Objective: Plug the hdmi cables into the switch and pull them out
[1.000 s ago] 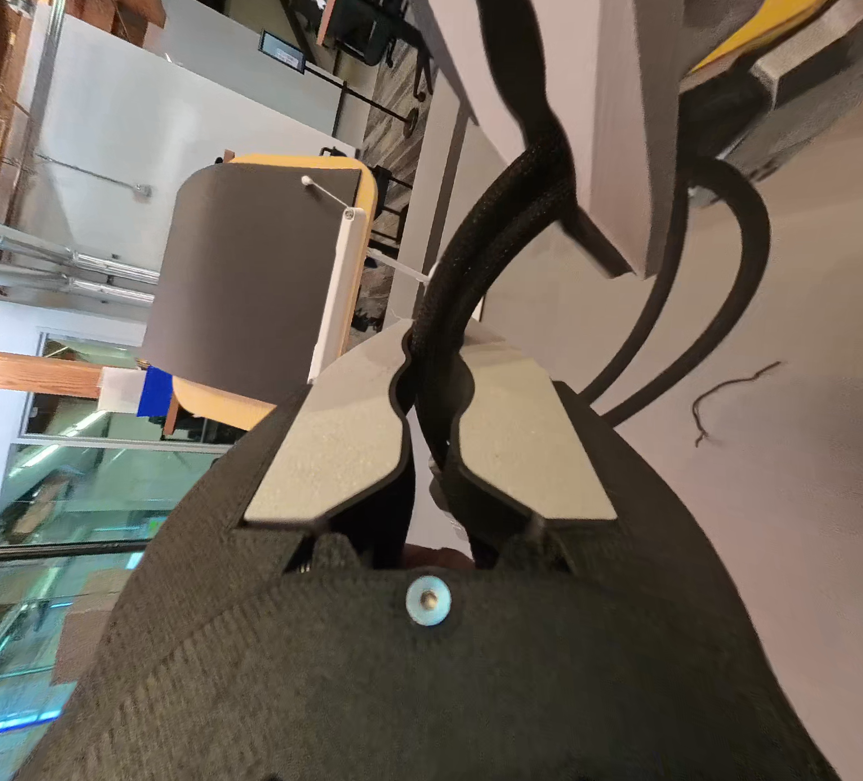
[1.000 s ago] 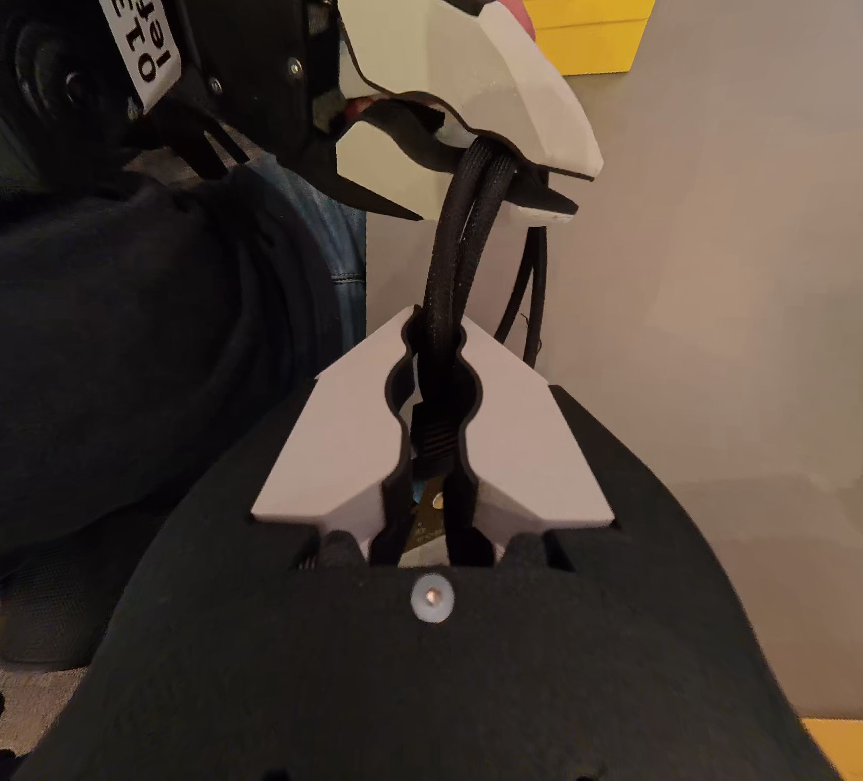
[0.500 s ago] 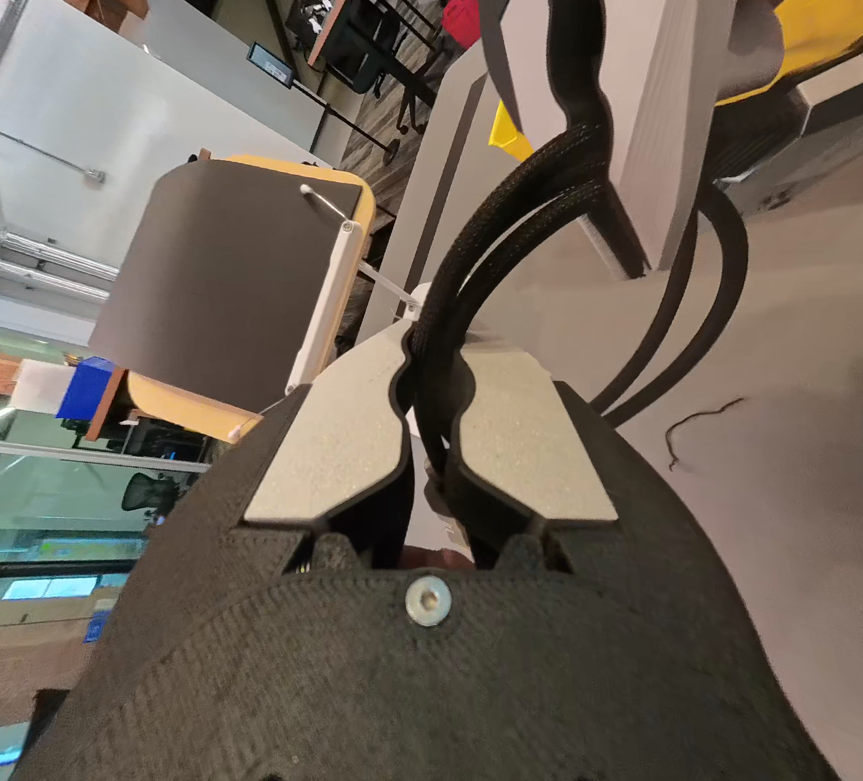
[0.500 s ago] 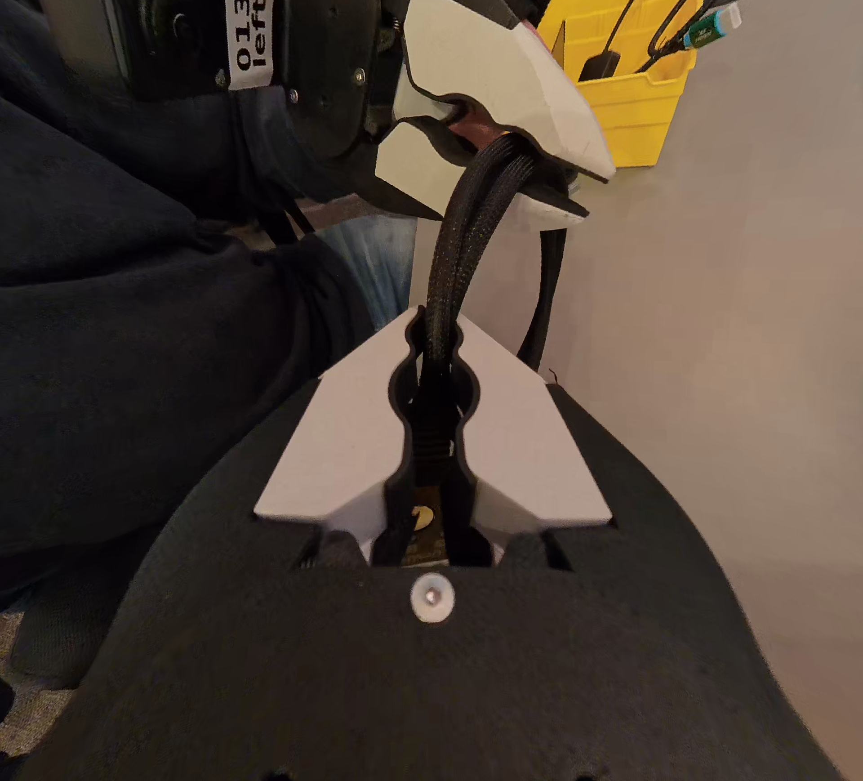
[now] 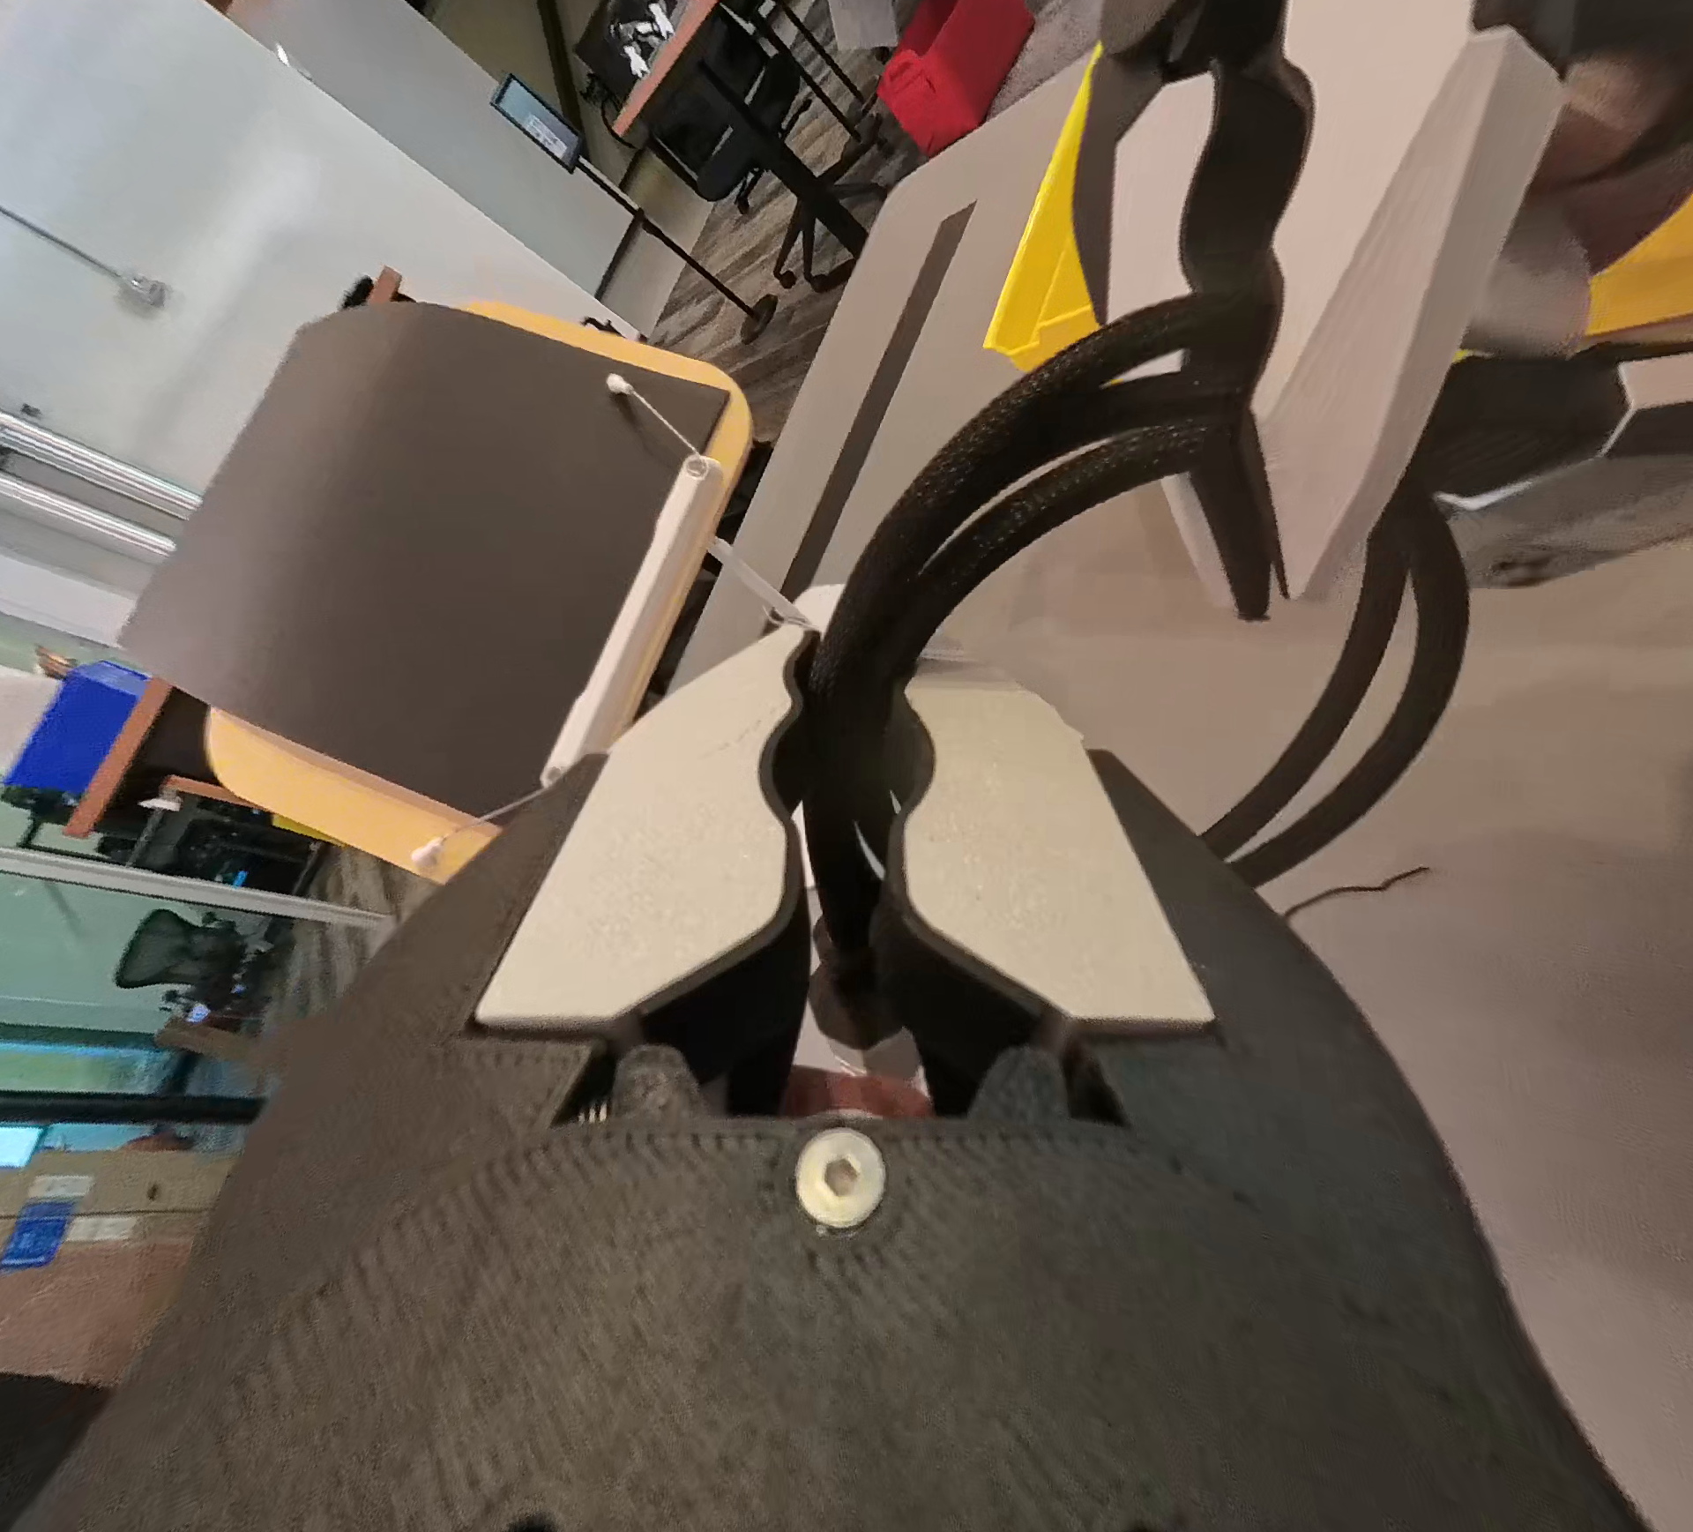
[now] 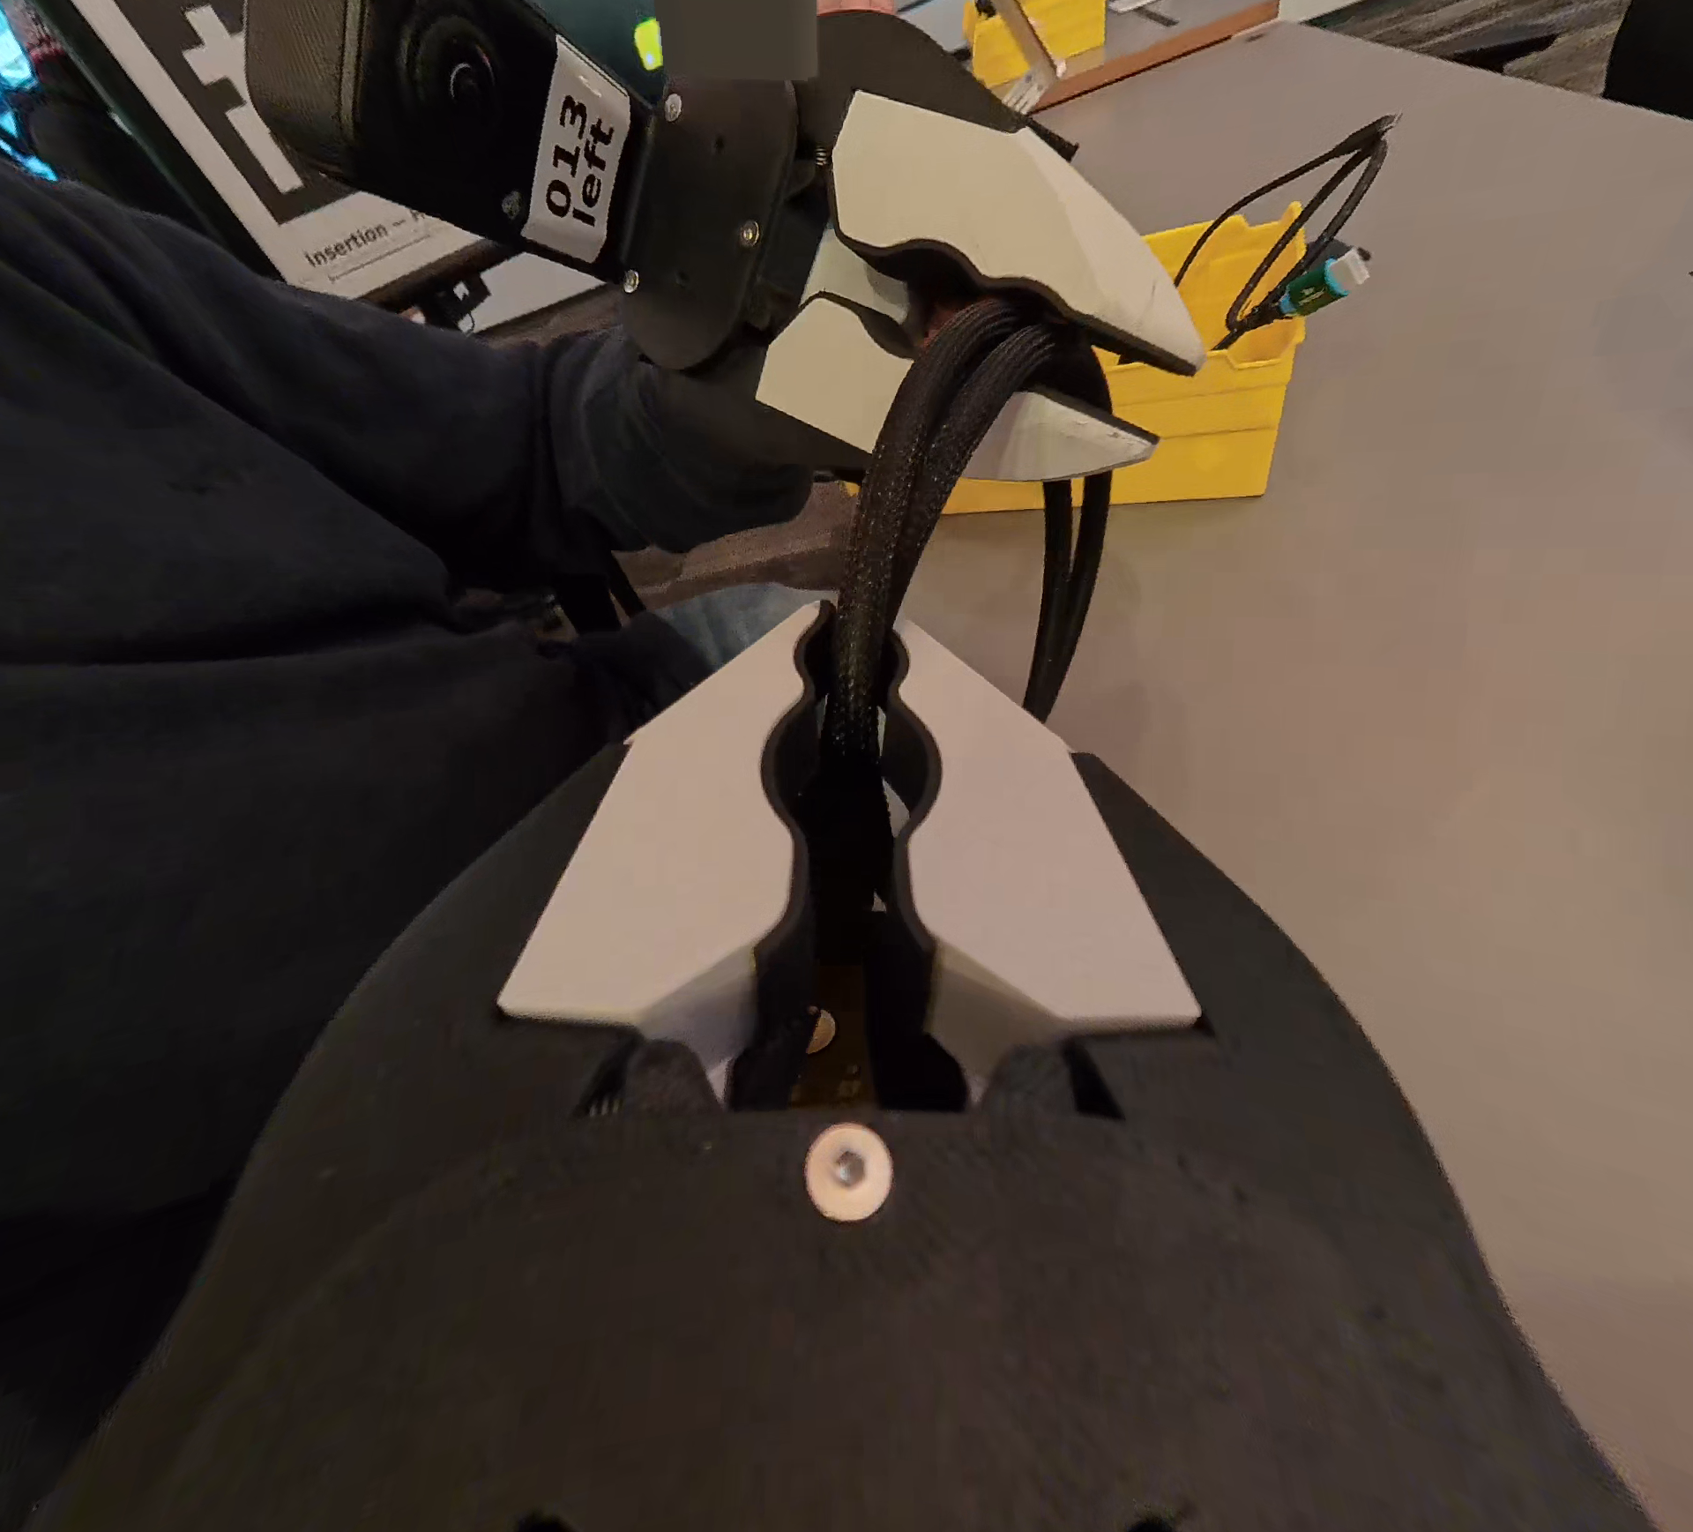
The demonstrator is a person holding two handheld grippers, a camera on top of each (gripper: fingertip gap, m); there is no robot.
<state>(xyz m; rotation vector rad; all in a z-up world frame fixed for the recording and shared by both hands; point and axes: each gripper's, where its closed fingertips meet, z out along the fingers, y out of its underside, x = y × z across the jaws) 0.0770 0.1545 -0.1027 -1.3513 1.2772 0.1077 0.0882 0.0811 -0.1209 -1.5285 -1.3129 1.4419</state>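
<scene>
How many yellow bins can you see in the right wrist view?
2. One yellow bin sits on the grey table just behind the left gripper, with cables in it. A second yellow bin stands farther back on a wooden-topped table. Others may be hidden.

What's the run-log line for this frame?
left gripper: shut on braided cables | right gripper: shut on same cables | cables span both grippers above grey table | switch: not in view | yellow bin behind
</scene>
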